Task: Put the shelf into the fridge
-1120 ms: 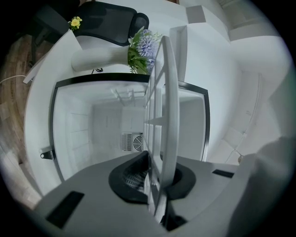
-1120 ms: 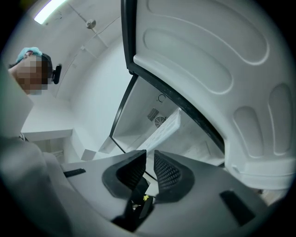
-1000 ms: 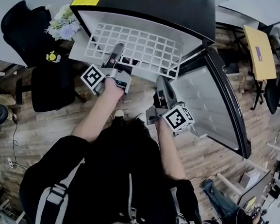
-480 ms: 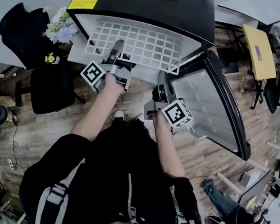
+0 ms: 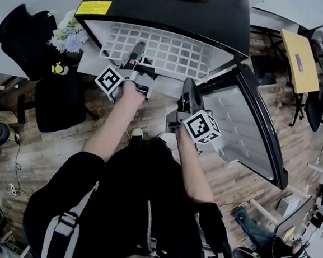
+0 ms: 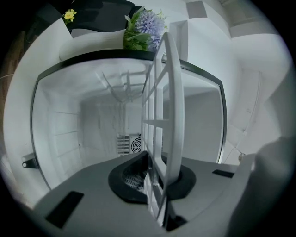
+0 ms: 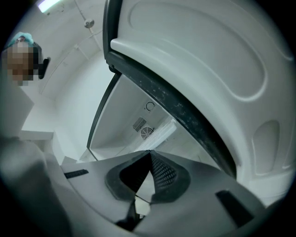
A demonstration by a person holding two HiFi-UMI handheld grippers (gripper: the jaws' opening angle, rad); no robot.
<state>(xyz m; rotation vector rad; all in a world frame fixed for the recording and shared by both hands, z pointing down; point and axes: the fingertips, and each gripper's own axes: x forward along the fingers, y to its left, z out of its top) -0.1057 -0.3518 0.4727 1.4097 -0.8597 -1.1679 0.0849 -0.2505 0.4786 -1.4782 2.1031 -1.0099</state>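
The left gripper (image 5: 136, 55) is clamped on the near edge of the white grid shelf (image 5: 168, 47). In the left gripper view its jaws pinch that rim, and the shelf (image 6: 173, 92) runs ahead into the white inside of the fridge (image 6: 88, 125). From the head view, much of the grid already lies within the opening of the black-topped fridge (image 5: 177, 9), while the near edge still sticks out in front. To the right, the right gripper (image 5: 186, 89) hangs just off the shelf's near right corner. Its jaws are pressed together with nothing between them (image 7: 149, 159), and they face the open door (image 7: 208, 69).

The task looks partly done. The shelf is started into the cavity but probably not seated. What seems left is sliding it fully home on its side rails and letting go. Whether its edges are already on those rails cannot be made out.

The fridge stands on a wooden floor (image 5: 47, 149). At the left are a black chair (image 5: 22, 23) and a bunch of flowers (image 5: 69, 30). At the right, the door (image 5: 246, 127) swings wide, and a yellow tabletop (image 5: 299, 59) stands beyond it.
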